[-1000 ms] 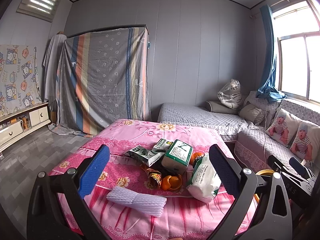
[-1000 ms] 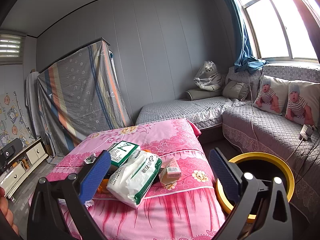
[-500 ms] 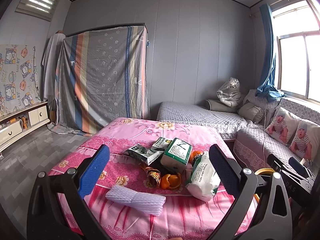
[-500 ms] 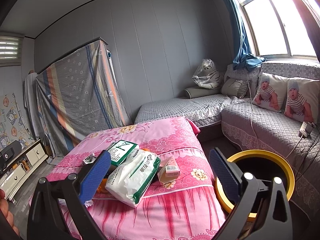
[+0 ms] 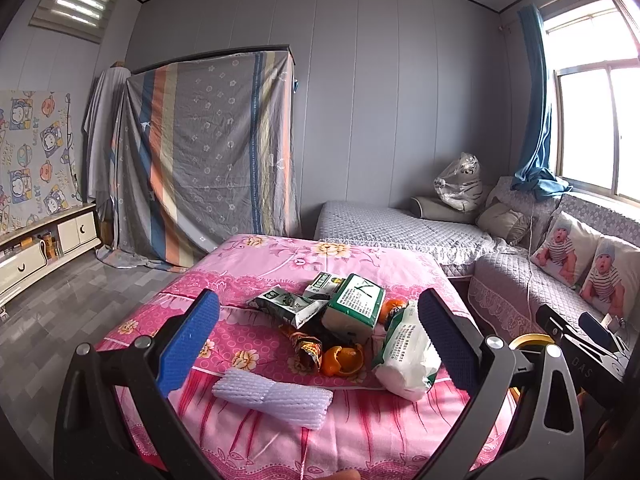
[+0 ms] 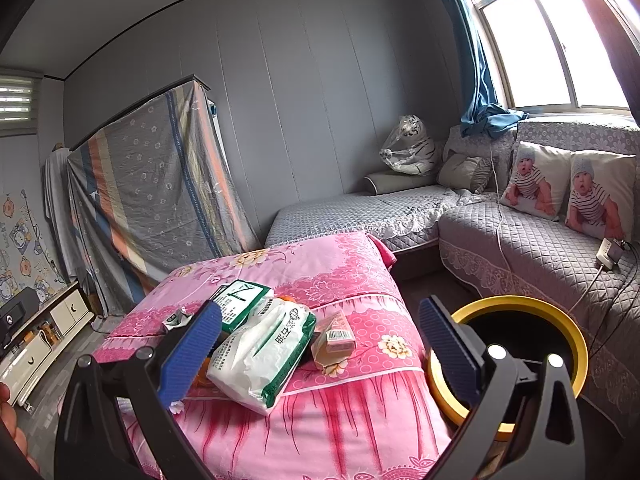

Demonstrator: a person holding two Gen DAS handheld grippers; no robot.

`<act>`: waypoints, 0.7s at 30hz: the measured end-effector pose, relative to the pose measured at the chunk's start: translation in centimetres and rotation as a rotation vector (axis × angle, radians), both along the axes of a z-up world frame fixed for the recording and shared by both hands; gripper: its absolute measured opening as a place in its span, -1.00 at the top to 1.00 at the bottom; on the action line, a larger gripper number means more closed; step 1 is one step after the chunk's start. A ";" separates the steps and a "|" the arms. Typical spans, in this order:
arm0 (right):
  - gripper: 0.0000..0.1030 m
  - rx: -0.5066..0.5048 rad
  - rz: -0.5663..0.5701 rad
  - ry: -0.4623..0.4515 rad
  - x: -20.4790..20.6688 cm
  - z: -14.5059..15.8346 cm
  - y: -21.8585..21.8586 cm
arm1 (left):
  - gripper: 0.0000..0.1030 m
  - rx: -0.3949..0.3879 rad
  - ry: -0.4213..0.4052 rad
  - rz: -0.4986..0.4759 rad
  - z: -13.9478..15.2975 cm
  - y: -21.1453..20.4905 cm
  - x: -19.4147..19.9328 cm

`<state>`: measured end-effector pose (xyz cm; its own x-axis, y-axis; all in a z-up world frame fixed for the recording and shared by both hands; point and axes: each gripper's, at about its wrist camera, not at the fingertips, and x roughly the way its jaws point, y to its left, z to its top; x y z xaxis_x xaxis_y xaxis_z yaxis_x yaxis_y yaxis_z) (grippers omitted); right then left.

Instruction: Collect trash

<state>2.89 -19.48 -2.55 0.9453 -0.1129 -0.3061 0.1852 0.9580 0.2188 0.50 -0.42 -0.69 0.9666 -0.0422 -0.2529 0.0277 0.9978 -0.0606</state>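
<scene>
Blue ribbed pads sit wide apart on your left gripper, clamping nothing, raised in front of the pink floral table cover. At 6 o'clock between them lies a white foam net sleeve; orange peel and a green-and-white carton sit toward 12, a white tissue pack at 3. Your right gripper is spread just as wide and empty, the tissue pack between its pads, a small tan box just beside the pack, and the yellow-rimmed bin at 3 o'clock off the table.
</scene>
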 end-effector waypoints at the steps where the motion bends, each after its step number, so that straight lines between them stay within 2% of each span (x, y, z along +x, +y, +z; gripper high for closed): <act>1: -0.85 0.001 -0.003 0.000 0.0 0.0 -0.1 | -0.84 0.000 -0.003 -0.004 -0.1 0.0 -0.1; 8: -0.85 0.014 -0.026 -0.016 -0.3 0.1 -0.6 | -0.84 -0.002 -0.019 -0.023 0.0 0.1 -0.8; 12: -0.85 0.056 -0.020 -0.082 -0.8 0.3 -1.7 | -0.84 -0.040 -0.027 -0.070 -0.2 0.5 -1.4; 16: -0.85 0.114 0.023 -0.156 -1.0 0.3 -3.2 | -0.84 -0.125 -0.023 -0.120 -0.6 1.6 -1.4; 18: -0.85 0.122 0.079 -0.161 -0.6 0.4 -3.6 | -0.84 -0.193 -0.009 -0.188 -1.3 2.3 -1.1; 21: -0.85 0.175 0.192 -0.054 1.7 0.1 -4.3 | -0.84 -0.309 -0.025 -0.296 -2.6 3.0 -0.4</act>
<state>4.60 -23.76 -2.50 0.9598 0.1206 -0.2535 -0.0131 0.9213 0.3887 0.09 2.62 -3.30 0.9072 -0.3885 -0.1615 0.3152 0.8818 -0.3509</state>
